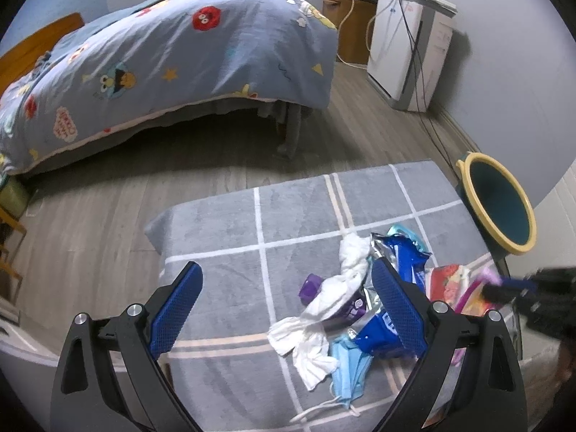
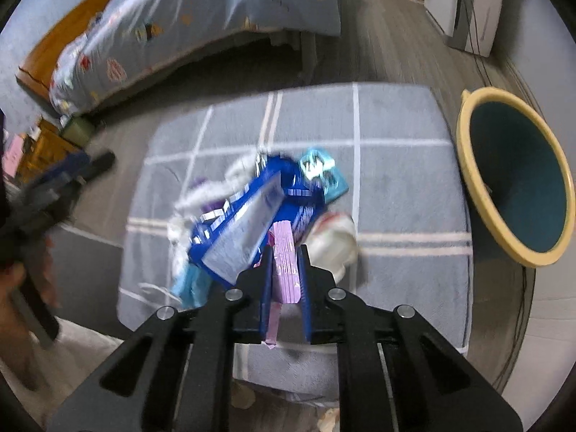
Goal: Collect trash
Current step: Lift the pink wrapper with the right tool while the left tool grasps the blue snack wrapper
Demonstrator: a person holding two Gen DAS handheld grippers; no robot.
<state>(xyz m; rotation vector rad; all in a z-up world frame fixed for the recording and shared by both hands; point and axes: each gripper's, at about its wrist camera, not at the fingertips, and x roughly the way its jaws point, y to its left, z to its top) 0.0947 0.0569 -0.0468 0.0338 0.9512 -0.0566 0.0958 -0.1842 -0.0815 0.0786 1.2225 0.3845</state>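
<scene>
A pile of trash lies on a grey checked cushion (image 1: 288, 216): white tissue (image 1: 324, 309), a blue face mask (image 1: 347, 367), blue snack wrappers (image 1: 406, 259), a purple piece (image 1: 311, 284) and a red-pink packet (image 1: 446, 280). My left gripper (image 1: 284, 298) is open above the cushion, its right finger (image 1: 396, 309) over the wrappers. My right gripper (image 2: 284, 252) is shut on a pink wrapper (image 2: 284, 262), lifted over the pile; it shows blurred in the left wrist view (image 1: 504, 288). A teal bin with a yellow rim (image 2: 518, 180) stands to the right of the cushion.
A bed with a blue cartoon duvet (image 1: 172, 54) stands behind on the wood floor. A white appliance (image 1: 406, 46) with cables stands by the far wall. The left gripper shows blurred at the left of the right wrist view (image 2: 57, 183).
</scene>
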